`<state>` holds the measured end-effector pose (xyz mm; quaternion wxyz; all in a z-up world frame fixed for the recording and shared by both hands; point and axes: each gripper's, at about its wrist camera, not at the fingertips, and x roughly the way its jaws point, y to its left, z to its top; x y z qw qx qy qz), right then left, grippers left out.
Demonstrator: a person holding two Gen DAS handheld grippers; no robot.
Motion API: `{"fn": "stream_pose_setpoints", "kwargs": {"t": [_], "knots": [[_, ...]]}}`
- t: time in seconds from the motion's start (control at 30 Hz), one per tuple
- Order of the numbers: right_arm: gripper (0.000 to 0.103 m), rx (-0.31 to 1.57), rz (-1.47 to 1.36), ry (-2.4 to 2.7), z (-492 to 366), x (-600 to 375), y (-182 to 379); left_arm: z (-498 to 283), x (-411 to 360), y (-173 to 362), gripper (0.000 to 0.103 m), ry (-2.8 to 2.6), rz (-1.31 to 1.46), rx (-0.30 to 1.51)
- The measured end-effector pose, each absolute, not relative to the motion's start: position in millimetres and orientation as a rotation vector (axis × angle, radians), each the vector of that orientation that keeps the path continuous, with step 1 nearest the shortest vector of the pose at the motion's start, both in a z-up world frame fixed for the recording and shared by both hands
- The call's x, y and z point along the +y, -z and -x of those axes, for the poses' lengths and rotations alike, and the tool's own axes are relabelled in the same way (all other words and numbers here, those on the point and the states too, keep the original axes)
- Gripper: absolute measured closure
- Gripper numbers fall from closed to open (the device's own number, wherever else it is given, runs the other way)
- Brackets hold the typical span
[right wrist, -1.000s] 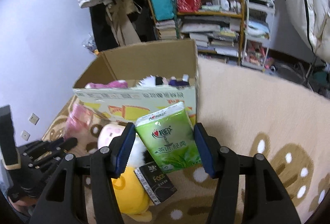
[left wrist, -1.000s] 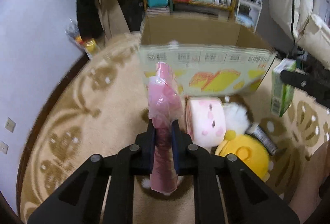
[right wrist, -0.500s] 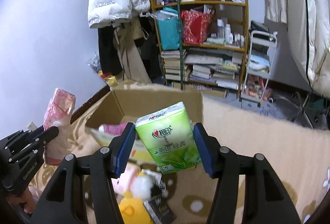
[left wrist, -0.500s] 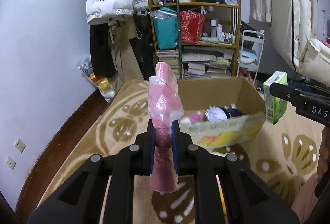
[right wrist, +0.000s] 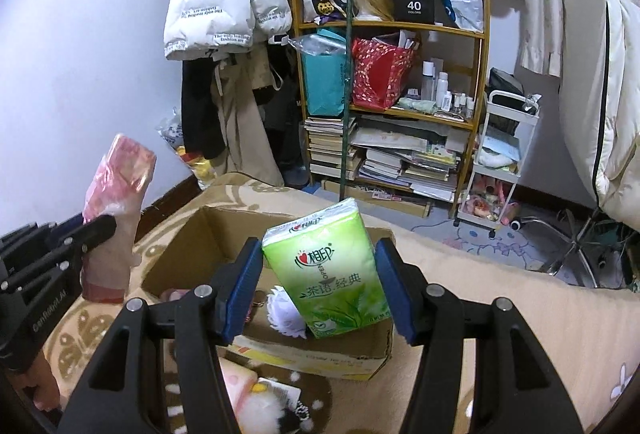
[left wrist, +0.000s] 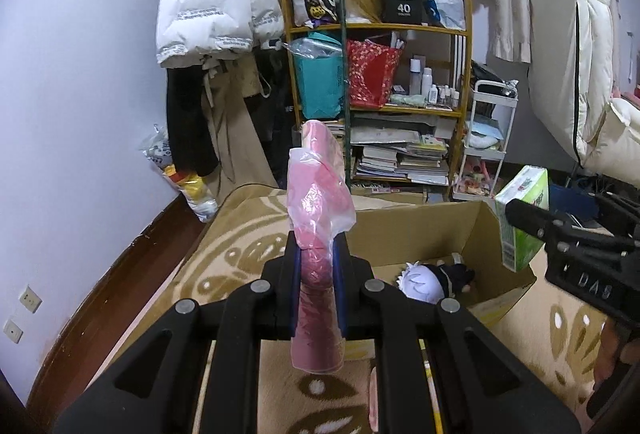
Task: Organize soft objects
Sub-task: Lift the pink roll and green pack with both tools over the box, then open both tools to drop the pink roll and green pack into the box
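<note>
My left gripper (left wrist: 316, 262) is shut on a pink tissue pack in a thin plastic bag (left wrist: 318, 202), held upright above the rug, left of an open cardboard box (left wrist: 420, 230). My right gripper (right wrist: 320, 266) is shut on a green tissue pack (right wrist: 328, 266), held over the box (right wrist: 208, 238). The green pack also shows in the left wrist view (left wrist: 520, 214) at the box's right wall. The pink pack shows in the right wrist view (right wrist: 116, 202). A plush doll with white hair (left wrist: 428, 278) lies inside the box.
A patterned beige rug (left wrist: 240, 254) covers the floor. A pink plush and a white fluffy toy (right wrist: 256, 406) lie in front of the box. A cluttered wooden shelf (left wrist: 380, 106), a white trolley (left wrist: 486, 150) and hanging coats (left wrist: 208, 34) stand behind.
Both grippers have risen with their packs and moved toward the box. The box now sits lower in both views and its inside shows.
</note>
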<state>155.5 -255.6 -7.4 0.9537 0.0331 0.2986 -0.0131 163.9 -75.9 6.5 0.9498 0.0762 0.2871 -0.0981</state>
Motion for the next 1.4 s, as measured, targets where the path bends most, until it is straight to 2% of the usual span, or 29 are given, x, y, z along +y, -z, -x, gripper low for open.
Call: {"fn": "stream_pose_setpoints", "kwargs": {"t": [0.3,0.73,0.8,0.93,0.97,1.0,1.07,1.13,1.17,1.27,1.33,1.4], "knots": [[0.041,0.651,-0.054,0.072,-170.1,-261.3,24.5,-182.4,-92.4,26.8,0.090,0.230,-0.184,0.663],[0.041,0.735,-0.128,0.026,-181.1,-267.5,43.0,-213.8,-86.0,38.9,0.086,0.252,-0.119,0.770],[0.039,0.730,-0.131,0.021,-179.6,-268.4,42.2,-214.3,-82.8,37.5,0.079,0.224,-0.115,0.769],[0.026,0.729,-0.116,0.019,-179.1,-267.6,36.8,-214.1,-76.3,32.9,0.073,0.213,-0.101,0.785],[0.022,0.731,-0.115,0.022,-178.7,-267.7,34.9,-212.7,-74.8,30.6,0.069,0.212,-0.101,0.789],[0.020,0.733,-0.112,0.026,-178.2,-267.7,32.4,-211.3,-73.4,28.6,0.059,0.209,-0.102,0.789],[0.007,0.726,-0.113,0.031,-174.2,-268.1,26.6,-206.4,-68.5,21.4,0.046,0.196,-0.092,0.780],[0.000,0.706,-0.120,0.024,-167.3,-268.3,19.8,-201.2,-63.1,13.3,0.045,0.199,-0.068,0.783],[0.000,0.697,-0.120,0.022,-163.4,-267.8,16.5,-199.0,-61.3,9.7,0.044,0.207,-0.059,0.791],[0.000,0.687,-0.104,0.024,-152.5,-266.3,8.4,-190.6,-57.1,-1.4,0.025,0.210,-0.051,0.802],[0.000,0.688,-0.094,0.025,-144.6,-263.9,3.4,-181.0,-53.8,-11.0,0.022,0.208,-0.058,0.777],[0.000,0.684,-0.096,0.018,-137.0,-263.4,-0.9,-171.1,-51.4,-19.5,0.012,0.196,-0.075,0.757]]}}
